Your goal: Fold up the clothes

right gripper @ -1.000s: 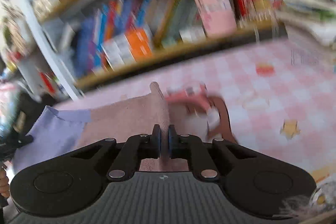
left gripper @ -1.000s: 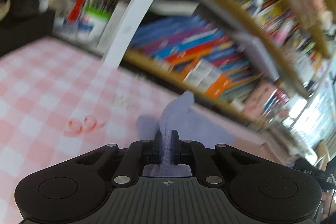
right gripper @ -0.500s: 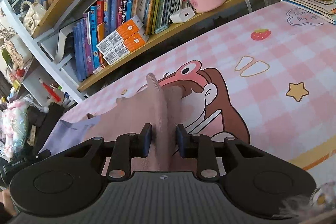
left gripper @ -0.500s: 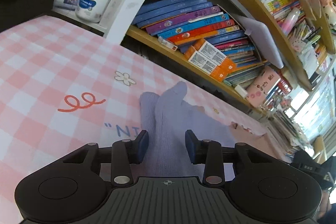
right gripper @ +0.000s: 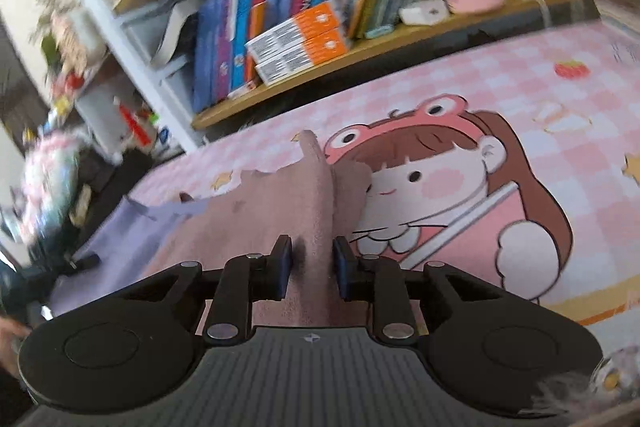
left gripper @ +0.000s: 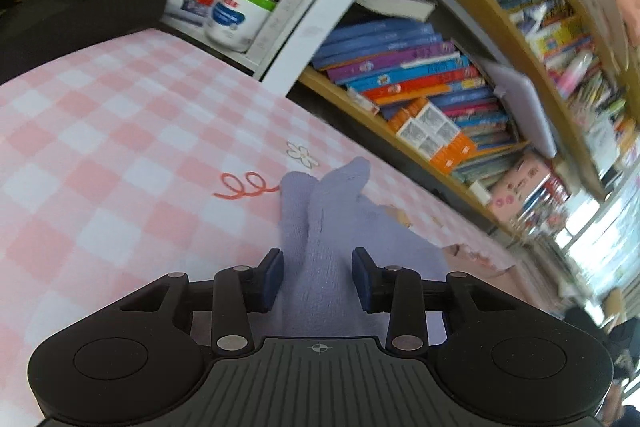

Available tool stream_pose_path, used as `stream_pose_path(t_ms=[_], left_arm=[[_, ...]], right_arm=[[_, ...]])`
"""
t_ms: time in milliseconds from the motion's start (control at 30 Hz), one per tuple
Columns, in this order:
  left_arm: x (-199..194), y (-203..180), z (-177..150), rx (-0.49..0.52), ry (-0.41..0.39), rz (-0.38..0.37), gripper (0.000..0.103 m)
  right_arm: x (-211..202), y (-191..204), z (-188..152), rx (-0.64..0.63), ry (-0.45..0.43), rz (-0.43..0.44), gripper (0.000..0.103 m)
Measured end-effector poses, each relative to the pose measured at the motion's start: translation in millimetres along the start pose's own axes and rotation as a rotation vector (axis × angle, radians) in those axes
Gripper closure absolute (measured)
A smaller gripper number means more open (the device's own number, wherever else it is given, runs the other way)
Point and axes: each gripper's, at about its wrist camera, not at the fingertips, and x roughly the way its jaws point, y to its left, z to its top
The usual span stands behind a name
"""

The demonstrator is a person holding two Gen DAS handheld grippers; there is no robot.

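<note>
Left hand-held gripper (left gripper: pixel 316 277) spread apart, straddling a raised ridge of the lilac cloth (left gripper: pixel 324 227) without pinching it; ridge running straight ahead toward 12 o'clock. Right hand-held gripper (right gripper: pixel 310 269) likewise parted, around a matching ridge in the pink cloth (right gripper: pixel 288 211), also pointing to 12 o'clock. Cloth lying on the checked desk (left gripper: pixel 120 155), lilac part at 9 o'clock of the right gripper, bookshelf (right gripper: pixel 380 39) beyond. Each end equally close to its own gripper, so probably closing straight on the ridges next
</note>
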Motion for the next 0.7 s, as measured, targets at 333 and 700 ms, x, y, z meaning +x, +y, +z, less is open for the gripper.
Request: stream_pose_path(t_ms=[333, 700], left_arm=[[-7, -12, -5, 0.072, -0.041, 0.060, 0.063], [-73, -41, -30, 0.152, -0.164, 0.128, 0.041]], right_arm=[[-3, 3, -4, -0.063, -0.017, -0.044, 0.071], [-11, 19, -8, -0.197, -0.055, -0.087, 0.049]])
